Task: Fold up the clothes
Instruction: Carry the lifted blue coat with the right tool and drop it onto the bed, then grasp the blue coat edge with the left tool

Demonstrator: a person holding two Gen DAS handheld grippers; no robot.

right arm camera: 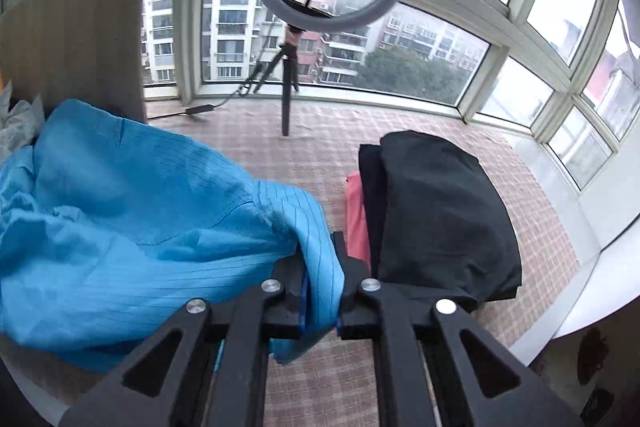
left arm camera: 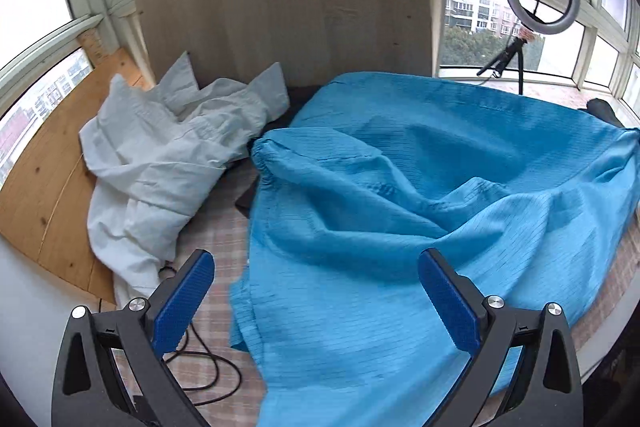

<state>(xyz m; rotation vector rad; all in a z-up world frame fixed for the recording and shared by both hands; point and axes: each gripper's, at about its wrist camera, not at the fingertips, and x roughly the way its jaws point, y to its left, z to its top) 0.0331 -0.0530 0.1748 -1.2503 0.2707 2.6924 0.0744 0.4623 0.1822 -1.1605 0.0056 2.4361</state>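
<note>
Right gripper (right arm camera: 320, 291) pinches the blue garment's (right arm camera: 120, 211) edge; left gripper (left arm camera: 316, 291) gapes above it.

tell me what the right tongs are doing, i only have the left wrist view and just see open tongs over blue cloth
Observer: The right tongs are clamped on a bunched edge of the blue garment.
Operator: anything beside them i cant see
Observer: A folded black garment lies just right of them on the checked cloth.
Operator: only black there
Observer: No, a pink piece shows at the black garment's left edge; how they overlap is unclear.
</note>
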